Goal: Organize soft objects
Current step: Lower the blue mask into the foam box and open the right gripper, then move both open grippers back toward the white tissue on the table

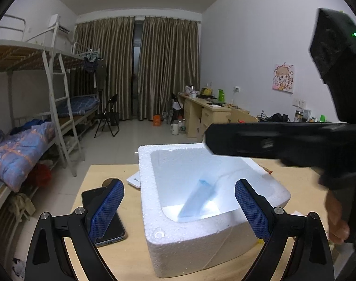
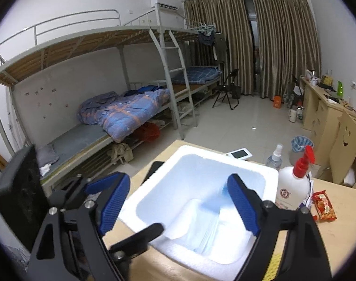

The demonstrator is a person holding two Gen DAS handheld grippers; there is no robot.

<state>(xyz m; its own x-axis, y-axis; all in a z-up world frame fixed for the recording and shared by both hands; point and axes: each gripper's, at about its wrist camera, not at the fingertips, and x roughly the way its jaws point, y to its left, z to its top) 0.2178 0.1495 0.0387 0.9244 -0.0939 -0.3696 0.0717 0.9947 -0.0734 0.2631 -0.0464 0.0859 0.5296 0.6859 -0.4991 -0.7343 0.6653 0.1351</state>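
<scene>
The pale blue soft plastic pack (image 2: 209, 220) lies inside the white foam box (image 2: 270, 175), below the right gripper (image 2: 178, 201) (jaws spread, empty).

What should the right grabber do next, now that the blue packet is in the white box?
Probably lift the right gripper up and away from the foam box. Its jaws stand wide with nothing between them, and the blue packet already lies inside the box, leaning on the wall. The left gripper, jaws also wide and holding nothing, waits in front.
</scene>
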